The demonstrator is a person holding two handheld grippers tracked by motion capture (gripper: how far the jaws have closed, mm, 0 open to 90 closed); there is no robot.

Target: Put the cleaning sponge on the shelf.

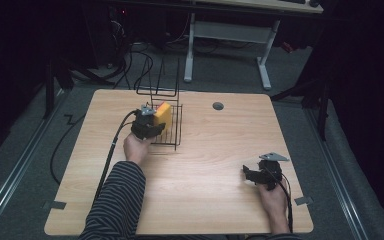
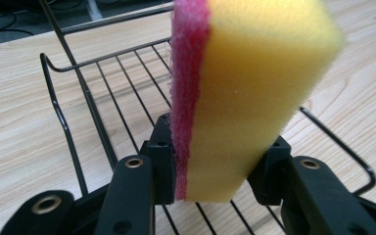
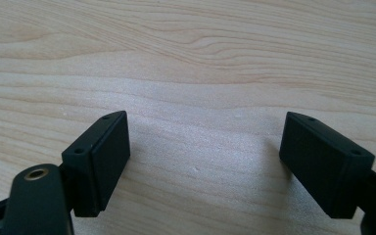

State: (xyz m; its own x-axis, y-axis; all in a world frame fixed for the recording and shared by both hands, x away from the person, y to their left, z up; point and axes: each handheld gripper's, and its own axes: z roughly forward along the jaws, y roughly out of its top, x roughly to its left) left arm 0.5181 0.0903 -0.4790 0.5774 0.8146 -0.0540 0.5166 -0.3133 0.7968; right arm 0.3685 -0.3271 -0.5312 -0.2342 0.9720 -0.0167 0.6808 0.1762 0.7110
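Note:
A yellow sponge (image 2: 254,93) with a pink scouring side stands upright between the pads of my left gripper (image 2: 215,164), which is shut on it. In the high view the left gripper (image 1: 152,122) holds the sponge (image 1: 163,115) over the low black wire rack (image 1: 172,131) at the table's middle left. The rack's wires (image 2: 103,98) lie just below and behind the sponge. My right gripper (image 1: 252,175) rests low at the table's right front, and in its own view its jaws (image 3: 203,164) stand wide apart over bare wood with nothing between them.
The wooden table (image 1: 205,165) has a grey grommet (image 1: 218,106) near its far edge. The rack's tall wire back (image 1: 160,82) rises beyond the sponge. A white desk frame (image 1: 230,35) and cables lie on the floor beyond the table.

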